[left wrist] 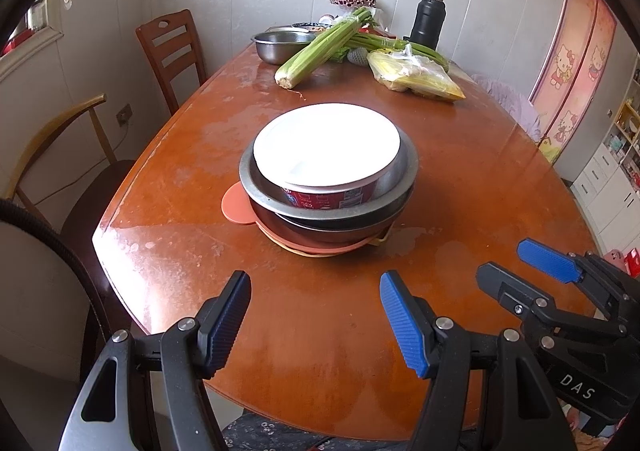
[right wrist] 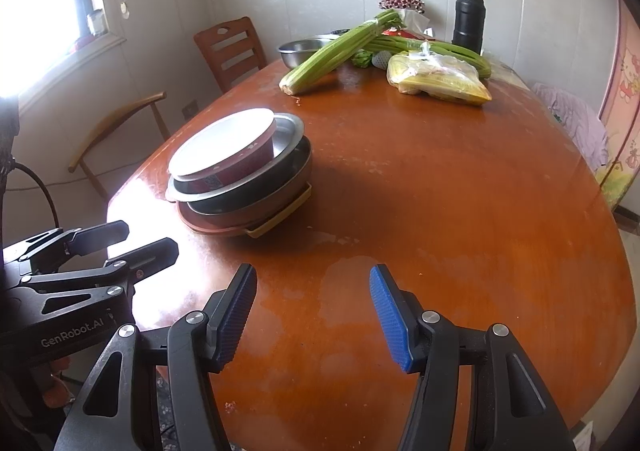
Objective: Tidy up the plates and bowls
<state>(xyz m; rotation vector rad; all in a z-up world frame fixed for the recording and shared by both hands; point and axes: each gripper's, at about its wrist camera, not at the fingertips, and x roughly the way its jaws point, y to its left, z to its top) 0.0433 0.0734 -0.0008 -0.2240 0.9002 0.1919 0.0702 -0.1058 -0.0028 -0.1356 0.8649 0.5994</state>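
A stack of dishes stands mid-table: a white-topped red paper bowl sits in a steel bowl, on a dark bowl, on an orange plate. The stack also shows in the right wrist view. My left gripper is open and empty, near the front edge, short of the stack. My right gripper is open and empty, to the right of the stack; it also shows in the left wrist view. The left gripper appears at left in the right wrist view.
At the far end of the wooden table lie a steel bowl, celery, a bag of corn, a black flask and flowers. Two chairs stand on the left. A cabinet stands at the right.
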